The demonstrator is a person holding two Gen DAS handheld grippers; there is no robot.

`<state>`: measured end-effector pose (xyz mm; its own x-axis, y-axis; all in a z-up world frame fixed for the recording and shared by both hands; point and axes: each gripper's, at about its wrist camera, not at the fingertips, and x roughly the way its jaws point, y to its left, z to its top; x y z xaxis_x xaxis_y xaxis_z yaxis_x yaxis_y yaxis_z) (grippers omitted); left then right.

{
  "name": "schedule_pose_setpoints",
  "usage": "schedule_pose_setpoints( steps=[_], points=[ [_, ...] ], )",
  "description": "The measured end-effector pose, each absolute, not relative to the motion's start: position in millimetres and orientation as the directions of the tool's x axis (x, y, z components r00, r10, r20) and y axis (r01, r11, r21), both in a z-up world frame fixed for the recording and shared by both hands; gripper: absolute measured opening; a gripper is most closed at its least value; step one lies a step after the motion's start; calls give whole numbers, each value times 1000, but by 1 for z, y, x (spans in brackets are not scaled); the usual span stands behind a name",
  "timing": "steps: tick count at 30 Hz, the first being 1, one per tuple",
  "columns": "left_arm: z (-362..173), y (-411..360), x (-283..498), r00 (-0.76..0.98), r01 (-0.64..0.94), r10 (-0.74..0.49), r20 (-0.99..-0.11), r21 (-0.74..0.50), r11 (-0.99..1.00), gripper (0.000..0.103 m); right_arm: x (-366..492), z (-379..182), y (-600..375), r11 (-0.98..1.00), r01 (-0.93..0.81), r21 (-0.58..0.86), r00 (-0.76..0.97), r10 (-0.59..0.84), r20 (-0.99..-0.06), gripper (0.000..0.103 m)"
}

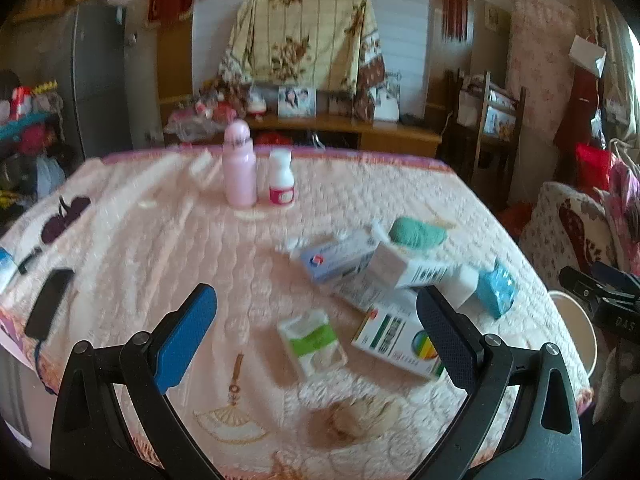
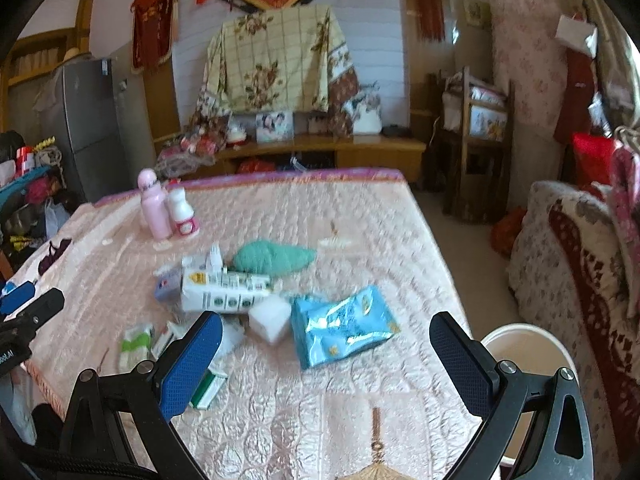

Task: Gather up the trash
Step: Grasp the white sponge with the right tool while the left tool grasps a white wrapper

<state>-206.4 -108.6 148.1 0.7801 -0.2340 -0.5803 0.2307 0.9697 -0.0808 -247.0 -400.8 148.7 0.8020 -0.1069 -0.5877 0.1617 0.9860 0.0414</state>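
- Left gripper (image 1: 316,332): jaws spread wide, holding nothing, above the near part of the quilted table (image 1: 160,208).
- Green packet (image 1: 314,342): lies flat between the left jaws in view, below them on the cloth.
- Crumpled tissue (image 1: 356,420): nearer the table edge, just right of the packet.
- Green box (image 1: 396,340): partly behind the left gripper's right finger; beside it a pile of white cartons (image 1: 416,268) and a blue-marked box (image 1: 340,258).
- Right gripper (image 2: 326,364): jaws apart, empty, above the table's near edge.
- Blue foil pack (image 2: 340,326): lies between the right jaws in view, just beyond the fingertips; a white cube (image 2: 270,320) touches its left side.
- Teal cloth (image 2: 272,258): behind the cartons.
- Bin (image 2: 528,356): off the table's right edge, partly behind the right finger.
- Pink bottle (image 1: 239,164) and white bottle (image 1: 281,178): upright, side by side, at the far end.
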Motion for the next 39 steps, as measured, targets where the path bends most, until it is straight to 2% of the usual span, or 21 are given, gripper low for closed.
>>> schedule_pose_setpoints(
  steps=[6, 11, 12, 14, 16, 20, 22, 24, 27, 28, 30, 32, 33, 36, 39],
  points=[
    [118, -92, -186, 703, 218, -229, -673, -102, 971, 100, -230, 110, -401, 992, 65, 106, 746, 22, -665, 103],
    [97, -91, -173, 663, 209, -225, -714, -112, 972, 100, -215, 88, -405, 990, 72, 121, 715, 34, -698, 102],
    [92, -94, -169, 652, 212, -228, -723, -114, 971, 100, -209, 85, -407, 987, 63, 147, 710, 59, -702, 102],
    [85, -97, -166, 639, 217, -229, -734, -114, 969, 100, -199, 82, -408, 983, 43, 178, 702, 98, -706, 92],
    [78, -100, -160, 623, 223, -230, -748, -112, 968, 100, -192, 81, -406, 982, 22, 189, 695, 121, -709, 89],
    [68, -105, -151, 608, 234, -233, -759, -109, 966, 100, -178, 85, -408, 983, 2, 185, 699, 131, -703, 88],
    [63, -108, -145, 596, 243, -234, -768, -106, 964, 100, -168, 87, -407, 976, -43, 213, 686, 183, -704, 88],
    [60, -110, -141, 587, 252, -240, -773, -108, 962, 97, -156, 88, -400, 979, -81, 185, 683, 190, -706, 87],
    [52, -112, -134, 569, 254, -239, -787, -108, 961, 87, -137, 82, -388, 982, -141, 127, 670, 189, -718, 82],
    [48, -111, -131, 557, 254, -245, -793, -119, 960, 83, -133, 79, -387, 980, -155, 127, 657, 198, -728, 77],
    [42, -111, -125, 522, 259, -270, -809, -151, 954, 67, -119, 68, -382, 970, -199, 143, 607, 237, -758, 66],
    [38, -112, -121, 493, 264, -285, -822, -171, 949, 45, -113, 58, -378, 968, -214, 133, 579, 236, -780, 43],
    [36, -112, -119, 481, 268, -293, -826, -179, 947, 40, -111, 54, -377, 968, -214, 133, 572, 235, -786, 39],
    [41, -110, -122, 496, 260, -283, -821, -171, 950, 20, -118, 57, -378, 967, -207, 150, 599, 247, -761, 34],
    [54, -103, -125, 495, 266, -323, -807, -213, 940, 12, -131, 73, -382, 959, -206, 196, 637, 284, -717, 33]
  ],
)
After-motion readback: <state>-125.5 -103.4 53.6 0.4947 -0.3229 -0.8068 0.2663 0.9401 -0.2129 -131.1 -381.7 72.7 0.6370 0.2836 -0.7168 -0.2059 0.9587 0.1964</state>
